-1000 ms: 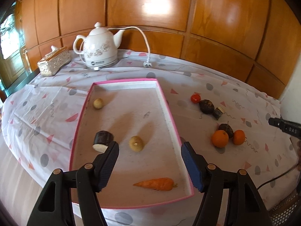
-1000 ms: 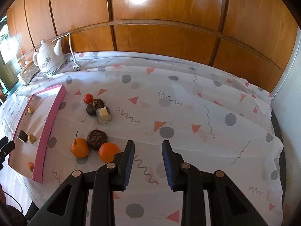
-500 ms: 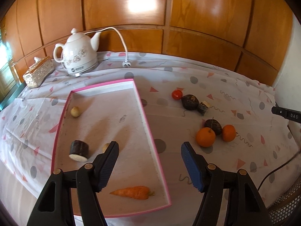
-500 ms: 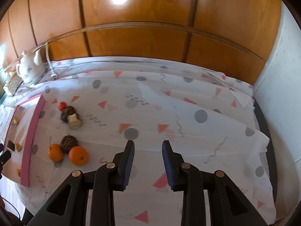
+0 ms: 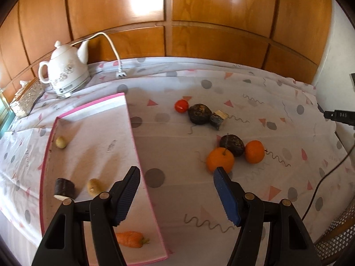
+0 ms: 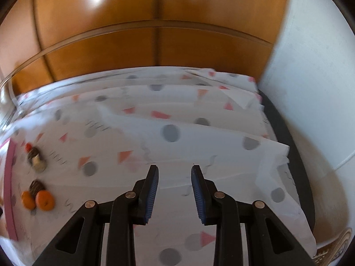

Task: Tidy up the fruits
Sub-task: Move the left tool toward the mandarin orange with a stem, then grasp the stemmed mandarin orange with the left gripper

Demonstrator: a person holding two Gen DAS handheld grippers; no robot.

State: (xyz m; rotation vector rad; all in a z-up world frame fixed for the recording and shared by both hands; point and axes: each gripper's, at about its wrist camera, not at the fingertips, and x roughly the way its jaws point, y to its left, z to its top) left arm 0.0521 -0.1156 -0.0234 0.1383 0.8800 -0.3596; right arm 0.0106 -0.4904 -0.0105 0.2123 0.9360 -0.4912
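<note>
Left tool [image 5: 176, 190], low centre of frame, jaws wide apart and empty. Nearest orange [image 5: 220, 159] just above its right-hand pad, right of the pink tray [image 5: 135, 141]. Right tool [image 6: 174, 190] partly parted, empty, over bare tabletop [image 6: 177, 115], fruit far at left edge.
</note>
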